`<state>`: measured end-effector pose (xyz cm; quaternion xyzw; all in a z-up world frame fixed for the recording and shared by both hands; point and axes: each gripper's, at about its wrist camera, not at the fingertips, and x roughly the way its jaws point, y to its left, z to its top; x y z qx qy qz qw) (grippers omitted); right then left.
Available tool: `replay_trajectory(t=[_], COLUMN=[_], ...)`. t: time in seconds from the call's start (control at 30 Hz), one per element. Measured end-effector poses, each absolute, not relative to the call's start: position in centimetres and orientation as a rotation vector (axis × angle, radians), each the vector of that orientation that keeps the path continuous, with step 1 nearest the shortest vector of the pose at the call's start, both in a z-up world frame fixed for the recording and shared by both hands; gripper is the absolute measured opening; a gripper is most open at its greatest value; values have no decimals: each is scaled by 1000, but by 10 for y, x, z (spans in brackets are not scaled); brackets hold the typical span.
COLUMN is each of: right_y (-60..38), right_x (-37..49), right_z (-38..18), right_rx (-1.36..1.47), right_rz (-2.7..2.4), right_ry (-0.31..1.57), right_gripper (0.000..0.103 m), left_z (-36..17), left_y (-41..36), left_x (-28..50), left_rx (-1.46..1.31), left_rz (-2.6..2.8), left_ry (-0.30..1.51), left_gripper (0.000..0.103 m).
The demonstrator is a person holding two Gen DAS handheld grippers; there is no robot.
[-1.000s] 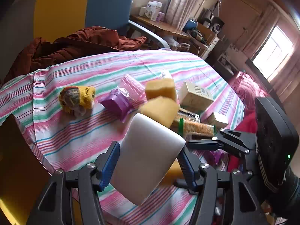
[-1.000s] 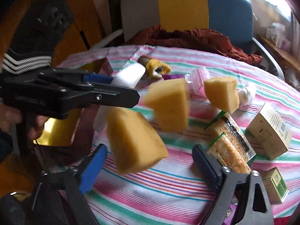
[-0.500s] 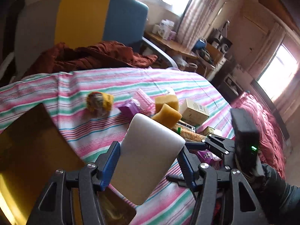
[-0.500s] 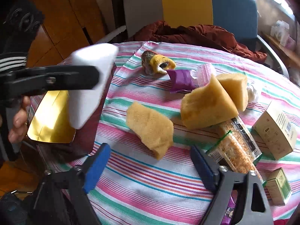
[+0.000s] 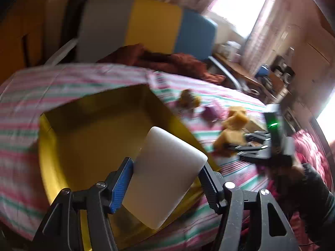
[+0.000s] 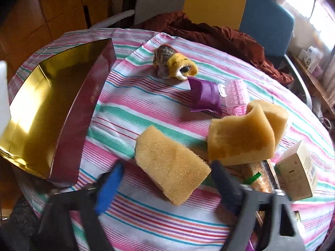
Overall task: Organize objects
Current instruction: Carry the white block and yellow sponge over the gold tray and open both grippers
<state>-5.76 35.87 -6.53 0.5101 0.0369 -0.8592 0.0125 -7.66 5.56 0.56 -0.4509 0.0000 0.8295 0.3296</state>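
My left gripper (image 5: 165, 179) is shut on a white foam block (image 5: 165, 171) and holds it above the open gold-lined box (image 5: 88, 129). In the right wrist view the box (image 6: 83, 113) has dark red walls and stands at the table's left edge; a sliver of the white block (image 6: 3, 92) shows at the far left. My right gripper (image 6: 165, 179) is open, its fingers either side of a yellow sponge (image 6: 171, 167) lying on the striped cloth. Two more yellow sponges (image 6: 240, 138) (image 6: 276, 117) lean together to its right.
A yellow plush toy (image 6: 175, 64), a purple pouch (image 6: 205, 96) and a pink hair roller (image 6: 236, 96) lie mid-table. A cream carton (image 6: 299, 169) and a packet of grains (image 6: 261, 179) sit at the right. A chair with a dark red garment (image 6: 213, 33) stands behind the table.
My left gripper has swung left with the white block, from over the sponges to above the box. The sponge that was between my right gripper's fingers has dropped onto the cloth.
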Motion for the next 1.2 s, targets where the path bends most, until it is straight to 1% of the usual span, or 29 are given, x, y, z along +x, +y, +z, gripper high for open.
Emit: replay_trajectory(t=[0.03,0.1,0.2,0.27,0.43,0.47,0.53,0.57,0.63,0.67,0.7,0.77,0.8,0.93,1.03,1.2], right_y=[359,356,347,339,303,292,264,253,231,220,213,206,204,200,199,196], right_x=[-59,-55,-48,-43,-44,-47,-55,-58,-66,-68,-68,-68,-66,-55,-45,-25], right_z=[-64,-55,-33,-10,27,30,29,26,19,16,13,7,5,-5,-6,-3], right_rx=[1617,1583,1514,1445,1282,1261,1246,1256,1266,1268,1266,1256,1252,1263,1242,1178], right_rz=[-2682,-2708,-2733,-2775,-2734,-2704,-2613,-2565,-2498,-2484,-2481,-2459,-2452,-2476,-2511,-2596], right_ry=[117,141,155,161,56,39,-22,-54,-115,-124,-141,-211,-235,-205,-172,-64], right_gripper=[51,48,48,48,49,49,51,55,60,65,74,83,83,83,84,86], left_z=[1,-8,-20,-23,-17,-15,-12,-11,-6,-4,-1,7,11,17,17,12], left_y=[48,33,15,7,-20,-22,-26,-29,-36,-38,-39,-35,-30,-17,-7,7], left_x=[-76,-76,-78,-77,-72,-73,-73,-72,-71,-69,-66,-59,-54,-42,-38,-28], left_rx=[-1195,-1223,-1276,-1303,-1302,-1300,-1312,-1311,-1291,-1278,-1254,-1183,-1143,-1058,-1059,-1053], left_rz=[2189,2222,2300,2326,2417,2444,2484,2494,2524,2543,2574,2652,2688,2783,2810,2810], left_ry=[-4,-22,-16,-35,-121,-119,-102,-105,-126,-124,-108,-20,40,175,219,272], left_gripper=[64,64,64,68,76,79,82,82,82,82,82,82,82,82,82,82])
